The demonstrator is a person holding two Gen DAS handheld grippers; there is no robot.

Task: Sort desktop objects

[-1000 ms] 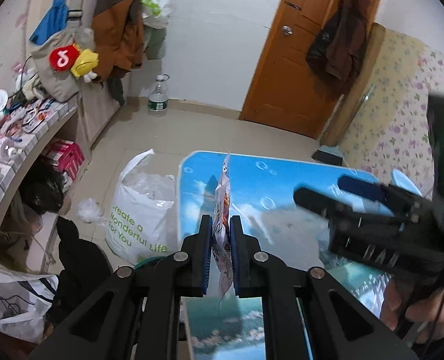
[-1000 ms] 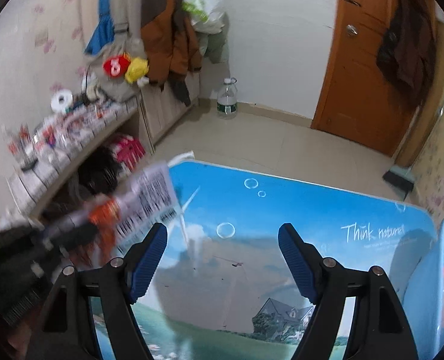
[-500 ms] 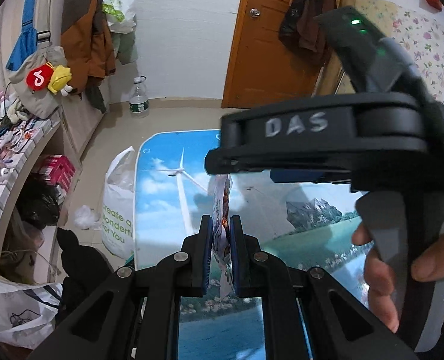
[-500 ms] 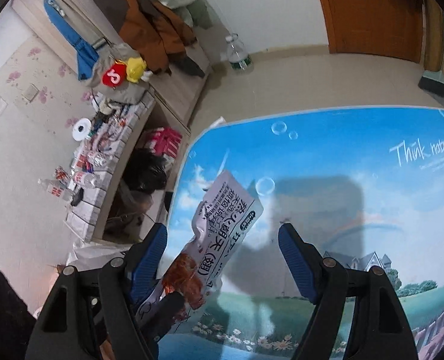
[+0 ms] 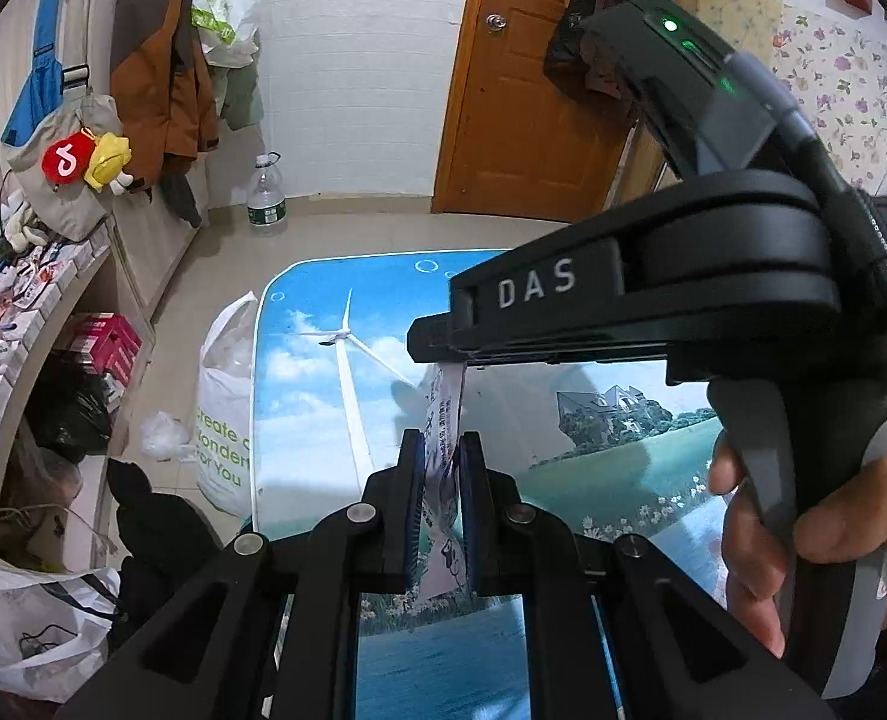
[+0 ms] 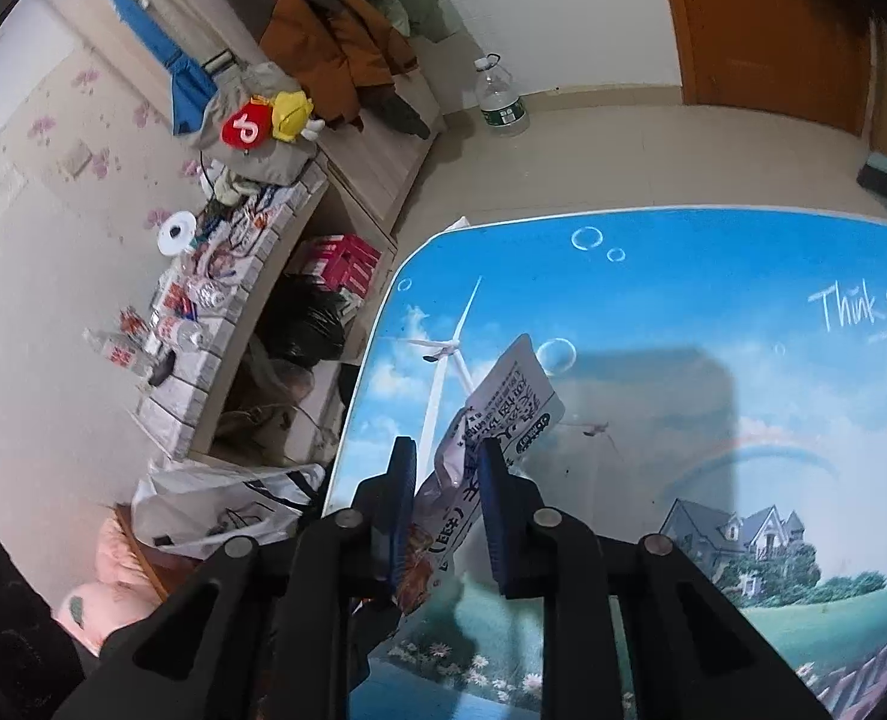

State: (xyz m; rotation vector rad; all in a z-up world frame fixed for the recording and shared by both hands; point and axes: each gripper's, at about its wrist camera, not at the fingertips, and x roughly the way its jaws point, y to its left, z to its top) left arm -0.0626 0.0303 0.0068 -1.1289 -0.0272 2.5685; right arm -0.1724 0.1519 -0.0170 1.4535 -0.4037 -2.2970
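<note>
Above the desk [image 6: 713, 312], at 7 o'clock in the right view, right tongs [image 6: 443, 510], wide a second ago, are closing around the packet [image 6: 503, 414]. Left tongs [image 5: 440, 498] stay clamped on its lower end; handover looks underway.

- A white tiled wall [image 5: 353, 78] closes the far side of the room, with a brown wooden door [image 5: 521, 96] set in it.
- A dark coat [image 5: 587, 54] hangs beside the door.
- The floor [image 5: 347, 228] is pale beige tile; a large clear water bottle [image 5: 266, 195] stands on it against the wall.
- Jackets [image 5: 155, 78] and a blue strap bag hang along the left side, above a cluttered pale shelf [image 6: 227, 324].
- Floral wallpaper [image 5: 851, 72] covers the right wall.
- The tabletop [image 6: 683, 312] carries a printed sky-and-windmill scene.
- A white plastic bag [image 5: 224, 414] sits by its left edge.
</note>
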